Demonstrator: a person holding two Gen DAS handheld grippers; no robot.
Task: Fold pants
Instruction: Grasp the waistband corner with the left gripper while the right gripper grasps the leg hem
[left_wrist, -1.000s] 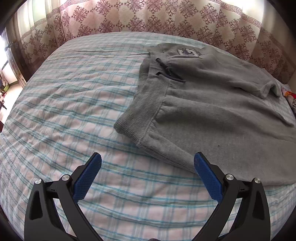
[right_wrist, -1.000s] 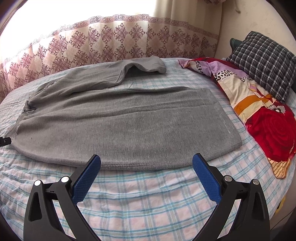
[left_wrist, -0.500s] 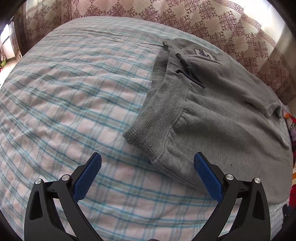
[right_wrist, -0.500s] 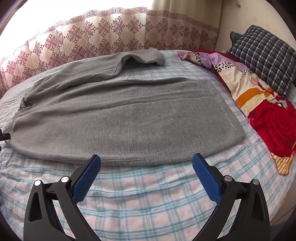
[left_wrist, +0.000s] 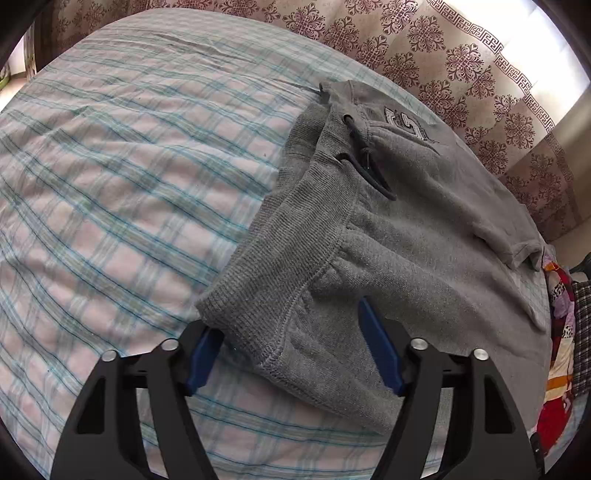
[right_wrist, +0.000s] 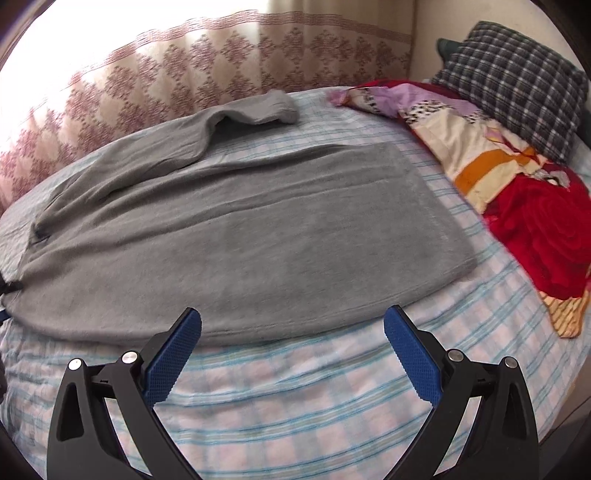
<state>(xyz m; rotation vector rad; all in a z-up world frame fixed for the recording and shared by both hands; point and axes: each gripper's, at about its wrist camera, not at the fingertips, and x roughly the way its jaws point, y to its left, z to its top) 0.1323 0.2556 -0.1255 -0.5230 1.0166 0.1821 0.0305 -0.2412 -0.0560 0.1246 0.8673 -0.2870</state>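
Grey sweatpants (left_wrist: 424, 240) lie spread flat on the plaid bed, with the ribbed waistband (left_wrist: 295, 251) and dark drawstring (left_wrist: 365, 162) towards the left wrist view. My left gripper (left_wrist: 288, 321) straddles the near corner of the waistband. Its jaws are closing with that corner between them, the right pad lying on the fabric and the left pad beside the corner's edge, with no firm pinch visible. In the right wrist view the pants (right_wrist: 258, 240) stretch across the bed, the far leg (right_wrist: 229, 122) bent away. My right gripper (right_wrist: 291, 317) hangs open at their near edge, nothing between its pads.
A plaid sheet (left_wrist: 110, 184) covers the bed. A patterned curtain (right_wrist: 221, 66) runs along the far side. A red flowered quilt (right_wrist: 535, 221) and a dark checked pillow (right_wrist: 517, 81) lie at the right, beyond the leg hems.
My left gripper has come down and forward onto the waistband corner, rolled, and its jaws have narrowed around it. My right gripper has moved closer to the pants' near edge, still wide open.
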